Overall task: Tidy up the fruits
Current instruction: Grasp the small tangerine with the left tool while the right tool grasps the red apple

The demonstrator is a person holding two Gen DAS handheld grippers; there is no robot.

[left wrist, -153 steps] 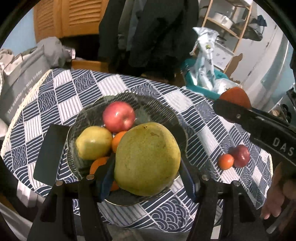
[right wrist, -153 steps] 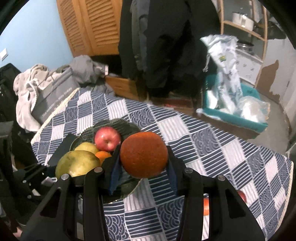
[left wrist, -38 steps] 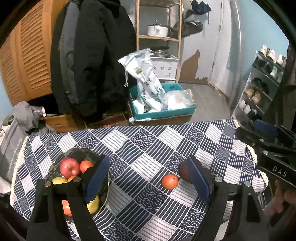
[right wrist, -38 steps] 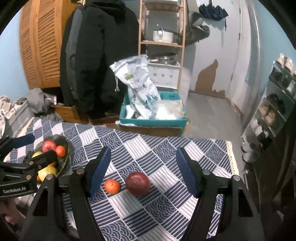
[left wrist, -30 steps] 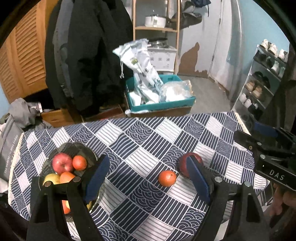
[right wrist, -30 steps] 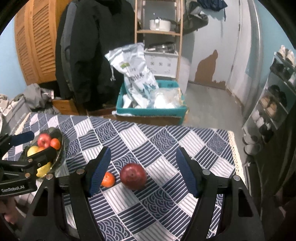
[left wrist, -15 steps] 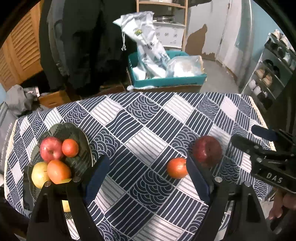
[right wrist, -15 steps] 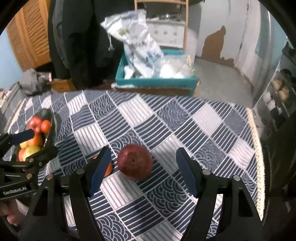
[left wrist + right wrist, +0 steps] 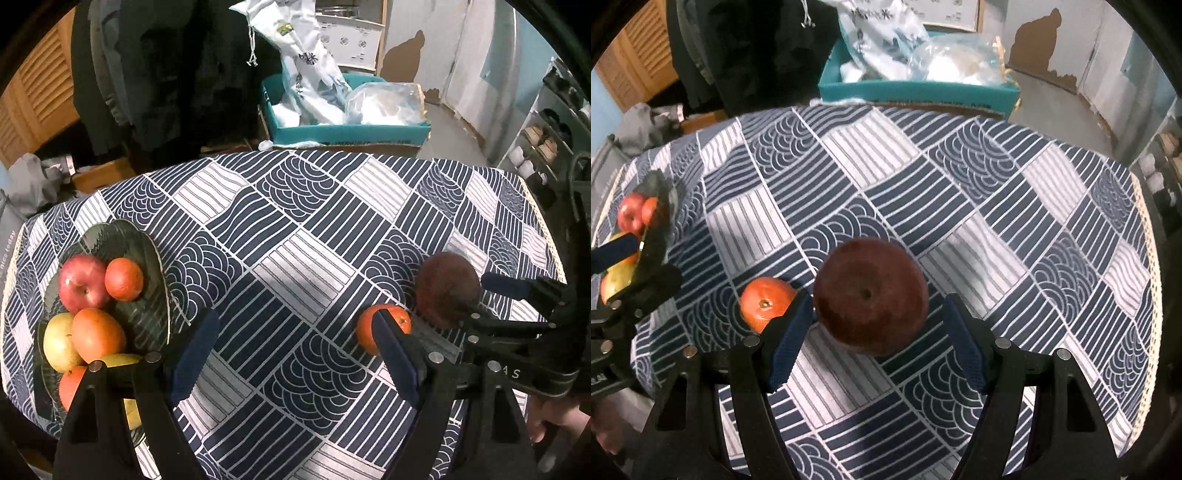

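Note:
A dark red apple lies on the checked tablecloth, between the fingers of my open right gripper, which do not press on it. It also shows in the left wrist view. A small orange lies just left of it, seen too in the left wrist view behind my right finger. My left gripper is open and empty above the table's middle. A dark glass bowl at the left holds a red apple, oranges and yellow fruit.
The round table wears a navy and white cloth. Behind it on the floor stands a teal box with plastic bags. Dark coats hang at the back left. A shoe rack is at the right.
Both grippers have come down and forward toward the table. My right gripper now straddles the dark red apple. Earlier, the pomelo and an orange went from the grippers into the bowl.

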